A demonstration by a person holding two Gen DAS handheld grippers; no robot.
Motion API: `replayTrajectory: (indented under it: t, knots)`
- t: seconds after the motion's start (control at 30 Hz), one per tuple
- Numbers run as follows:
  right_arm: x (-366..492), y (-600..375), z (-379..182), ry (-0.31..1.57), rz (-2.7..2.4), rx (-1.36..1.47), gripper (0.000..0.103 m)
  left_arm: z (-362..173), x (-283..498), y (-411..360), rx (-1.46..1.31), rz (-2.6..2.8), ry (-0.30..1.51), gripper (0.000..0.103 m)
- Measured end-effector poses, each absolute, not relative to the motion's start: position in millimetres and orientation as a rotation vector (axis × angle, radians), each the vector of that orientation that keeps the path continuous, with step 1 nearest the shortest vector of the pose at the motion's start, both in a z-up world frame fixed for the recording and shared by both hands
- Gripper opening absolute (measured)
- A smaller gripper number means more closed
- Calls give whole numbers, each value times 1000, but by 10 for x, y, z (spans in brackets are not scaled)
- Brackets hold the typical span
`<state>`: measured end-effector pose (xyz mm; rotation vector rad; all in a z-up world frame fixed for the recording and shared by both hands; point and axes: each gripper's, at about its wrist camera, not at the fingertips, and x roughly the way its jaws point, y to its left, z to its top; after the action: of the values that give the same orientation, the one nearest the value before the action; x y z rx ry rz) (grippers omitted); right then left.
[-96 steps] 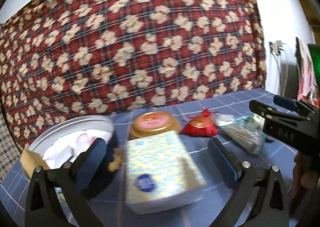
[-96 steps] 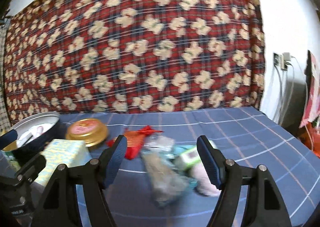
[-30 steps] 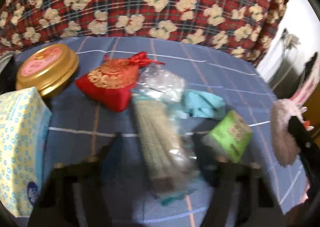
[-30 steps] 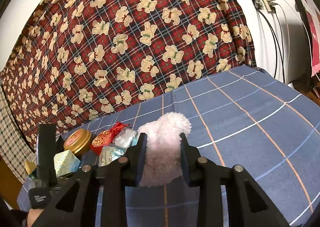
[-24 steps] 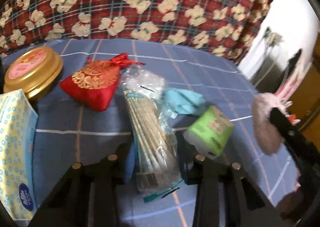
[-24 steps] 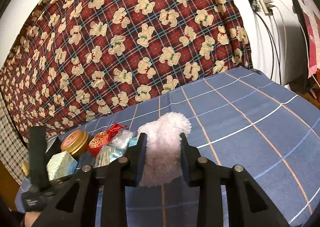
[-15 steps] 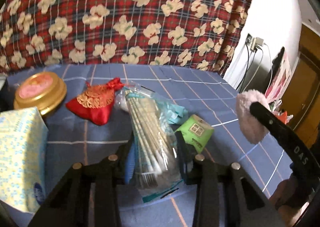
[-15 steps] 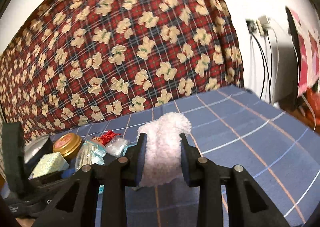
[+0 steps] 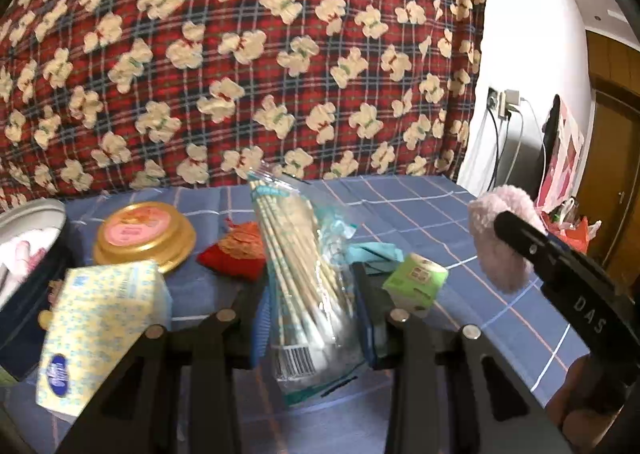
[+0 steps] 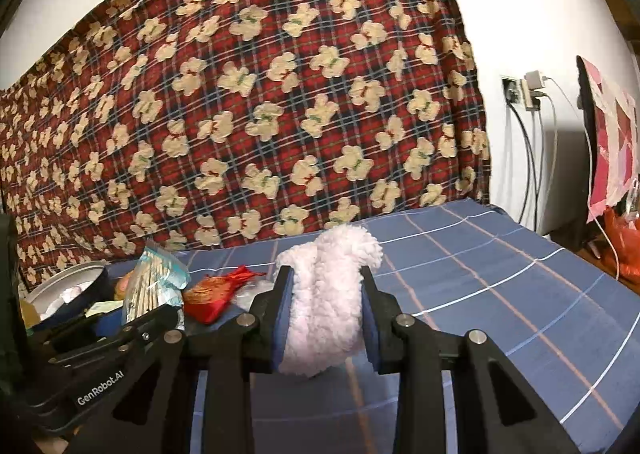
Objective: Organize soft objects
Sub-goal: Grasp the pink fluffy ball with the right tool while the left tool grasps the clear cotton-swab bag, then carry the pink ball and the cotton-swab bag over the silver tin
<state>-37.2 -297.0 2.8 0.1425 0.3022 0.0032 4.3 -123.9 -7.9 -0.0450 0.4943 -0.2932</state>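
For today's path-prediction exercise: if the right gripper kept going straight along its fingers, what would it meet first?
The right gripper, shut on the pink fluffy cloth, faces bare blue checked sheet. Beyond that, probably the bear-print blanket; depth is uncertain.

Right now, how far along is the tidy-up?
Early. The tin holds some white items. In hand: left gripper clamps the bag of sticks; right gripper clamps the pink fluffy cloth. Left on the bed: red pouch, green packet, tissue pack.
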Motion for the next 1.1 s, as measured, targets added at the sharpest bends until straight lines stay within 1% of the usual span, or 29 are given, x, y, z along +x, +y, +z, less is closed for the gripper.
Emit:
replayTrajectory:
  t: [0.4,0.7,1.1]
  knots:
    - [-360,-2448,-14,317,62,161,34,17,-166,-907,3,-249,408,35]
    - [-401,-1992,148,296,134,130,34,80,-249,-625,-24,-246,385,35]
    - [-296,-1310,241,285,246,130,34,212,-318,57,-45,-166,324,35]
